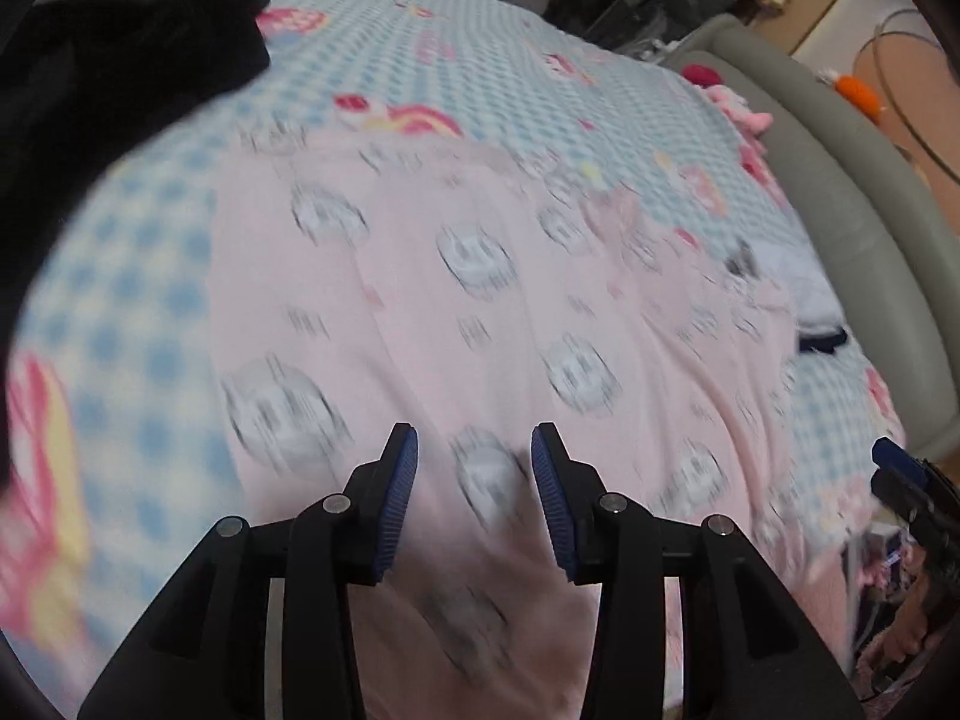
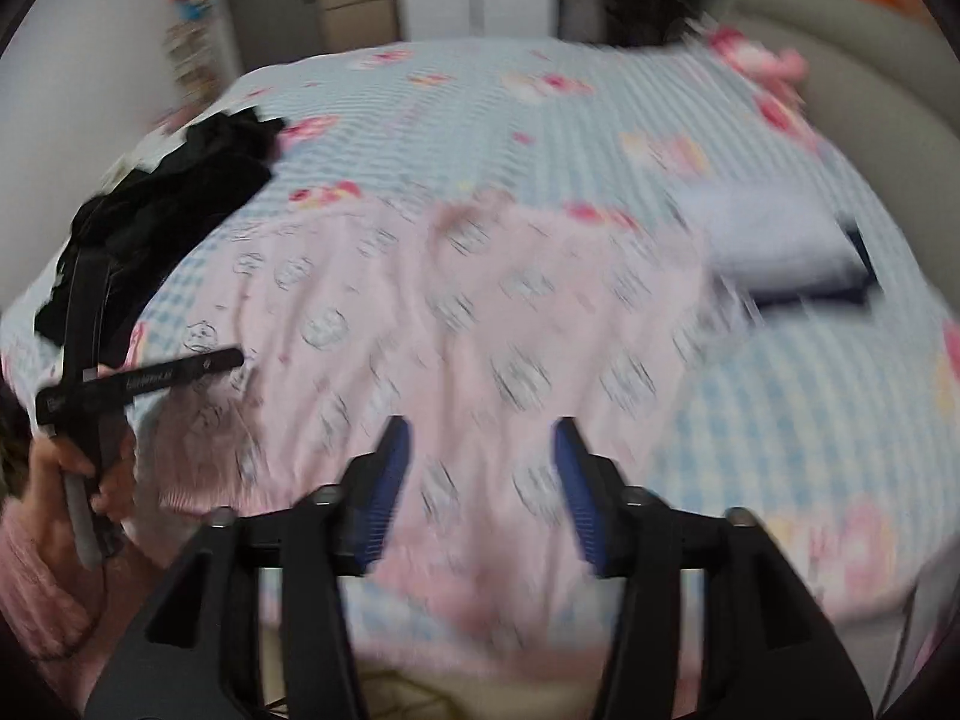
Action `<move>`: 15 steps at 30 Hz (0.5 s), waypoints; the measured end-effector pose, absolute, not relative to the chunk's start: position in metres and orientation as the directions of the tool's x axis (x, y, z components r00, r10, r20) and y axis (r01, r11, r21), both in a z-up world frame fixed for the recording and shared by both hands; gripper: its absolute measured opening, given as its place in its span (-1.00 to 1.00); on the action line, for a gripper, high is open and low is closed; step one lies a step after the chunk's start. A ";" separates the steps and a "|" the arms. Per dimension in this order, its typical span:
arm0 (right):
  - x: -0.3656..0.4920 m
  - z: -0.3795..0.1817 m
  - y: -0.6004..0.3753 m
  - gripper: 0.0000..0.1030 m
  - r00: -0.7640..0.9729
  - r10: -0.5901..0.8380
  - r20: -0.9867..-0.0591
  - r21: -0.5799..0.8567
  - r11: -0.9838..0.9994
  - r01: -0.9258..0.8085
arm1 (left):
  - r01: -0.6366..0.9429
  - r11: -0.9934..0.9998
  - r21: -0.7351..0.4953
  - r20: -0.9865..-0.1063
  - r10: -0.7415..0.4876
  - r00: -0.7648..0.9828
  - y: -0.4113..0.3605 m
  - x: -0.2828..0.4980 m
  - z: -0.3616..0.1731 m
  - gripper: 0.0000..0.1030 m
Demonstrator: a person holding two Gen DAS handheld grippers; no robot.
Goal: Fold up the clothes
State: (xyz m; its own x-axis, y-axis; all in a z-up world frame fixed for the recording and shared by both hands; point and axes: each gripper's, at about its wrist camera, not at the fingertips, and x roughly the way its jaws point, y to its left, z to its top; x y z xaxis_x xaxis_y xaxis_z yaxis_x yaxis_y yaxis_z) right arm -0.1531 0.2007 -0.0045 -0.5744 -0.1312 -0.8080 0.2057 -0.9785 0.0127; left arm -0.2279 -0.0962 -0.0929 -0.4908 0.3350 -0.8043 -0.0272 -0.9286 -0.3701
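A pink garment (image 1: 480, 300) with grey round prints lies spread flat on the bed, blurred in both views. My left gripper (image 1: 474, 438) hovers just above its near part, open, with nothing between the blue pads. In the right wrist view the same pink garment (image 2: 480, 312) lies under my right gripper (image 2: 481, 426), which is also open and empty, jaws wide apart. A hand (image 2: 60, 480) in a pink sleeve holds the left tool at the garment's left edge.
The bed sheet (image 1: 450, 48) is blue check with pink prints. A black garment (image 2: 180, 192) lies crumpled at the far left. A folded pale stack (image 2: 780, 234) with a navy edge sits at the right. A grey padded bed frame (image 1: 852, 192) borders the right side.
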 end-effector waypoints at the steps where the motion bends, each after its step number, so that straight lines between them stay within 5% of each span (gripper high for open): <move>1: -0.166 -0.009 0.188 0.09 -0.558 -0.152 -0.816 0.019 -0.971 0.236 | -0.020 -0.936 -0.352 -0.816 0.317 -0.484 -0.099 -0.238 -0.092 -0.19; 7: -0.231 -0.057 0.129 0.09 -0.446 -0.219 -0.868 0.060 -0.937 0.344 | 0.024 -0.958 -0.287 -0.840 0.239 -0.488 -0.124 -0.289 -0.100 -0.19; 12: -0.270 -0.097 0.125 0.09 -0.384 -0.118 -0.916 -0.010 -0.949 0.315 | 0.054 -0.926 -0.372 -0.772 0.277 -0.572 -0.156 -0.295 -0.109 -0.19; 15: -0.283 -0.088 0.143 0.09 -0.390 -0.199 -0.899 0.086 -0.954 0.288 | 0.075 -0.925 -0.372 -0.724 0.238 -0.647 -0.174 -0.302 -0.096 -0.18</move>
